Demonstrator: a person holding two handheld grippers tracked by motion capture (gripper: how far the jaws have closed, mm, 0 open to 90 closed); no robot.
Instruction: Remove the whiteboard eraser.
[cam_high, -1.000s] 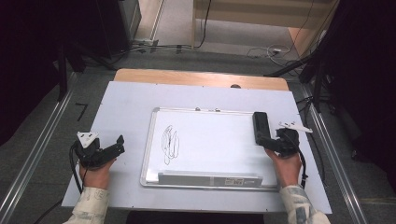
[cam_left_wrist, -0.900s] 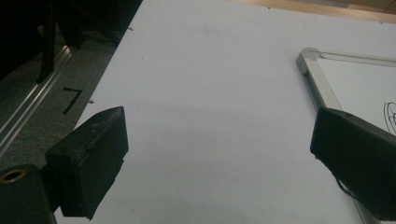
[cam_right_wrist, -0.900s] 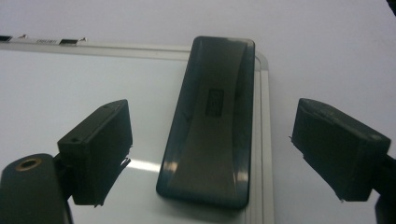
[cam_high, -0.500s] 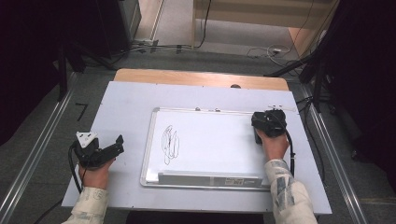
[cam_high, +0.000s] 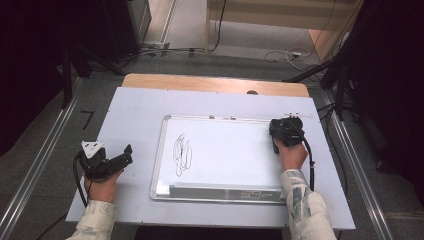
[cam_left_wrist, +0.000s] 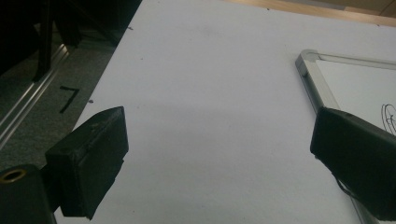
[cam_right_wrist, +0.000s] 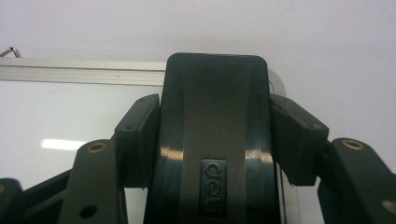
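Black eraser clamped in right tool, whiteboard corner

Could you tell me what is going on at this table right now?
A person works two claws over a whiteboard on the table. The right claw has just closed on a black eraser at the board's far right corner. The left claw rests open beside the board. A black scribble remains on it.

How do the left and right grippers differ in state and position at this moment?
The left gripper is open with nothing between its jaws; the right gripper has just closed on the black eraser. The left gripper sits over bare table beside the whiteboard; the right is at the whiteboard's far right corner. Each is hand-held.
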